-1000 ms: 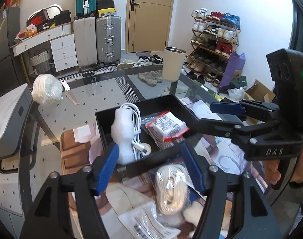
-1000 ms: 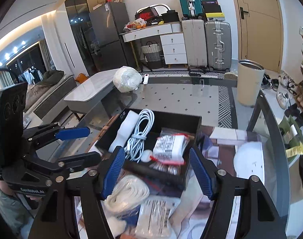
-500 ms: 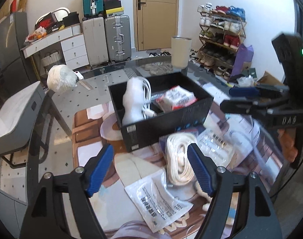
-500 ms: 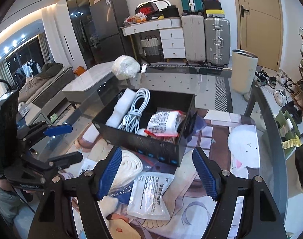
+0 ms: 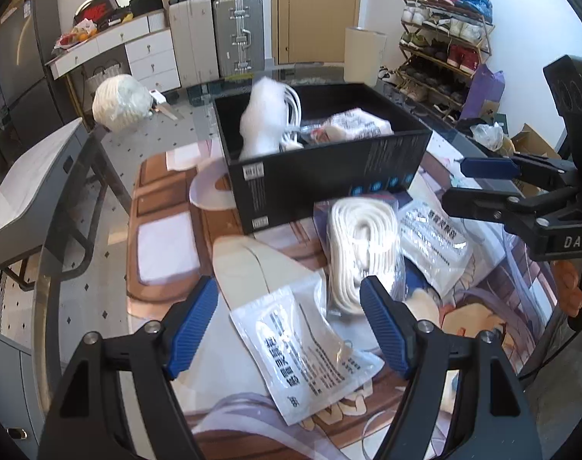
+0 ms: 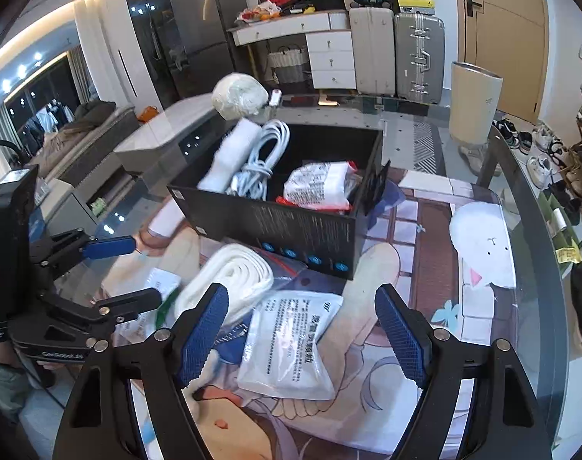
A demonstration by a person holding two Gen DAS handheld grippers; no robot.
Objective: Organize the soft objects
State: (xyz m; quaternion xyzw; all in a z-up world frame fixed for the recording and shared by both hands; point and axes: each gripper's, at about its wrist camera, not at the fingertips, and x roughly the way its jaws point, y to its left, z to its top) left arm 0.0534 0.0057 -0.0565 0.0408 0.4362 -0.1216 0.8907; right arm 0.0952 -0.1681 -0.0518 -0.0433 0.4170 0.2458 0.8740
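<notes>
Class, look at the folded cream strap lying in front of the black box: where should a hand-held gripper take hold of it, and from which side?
Grip the folded cream strap across the middle of its long bundle, coming from above. It lies flat on the mat, narrow enough crosswise to fit open jaws, and its top is clear. The black box crowds its far end and packets flank it, so a low sideways approach looks awkward.

"DAS" on right hand-held gripper (image 5: 482,182); rest unreadable.

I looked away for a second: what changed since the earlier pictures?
Both grippers, left and right, dropped from over the black box toward the packets in front of it; the right one's jaws are opening. Nothing was grabbed. Box contents and rope bundle stayed put.
</notes>
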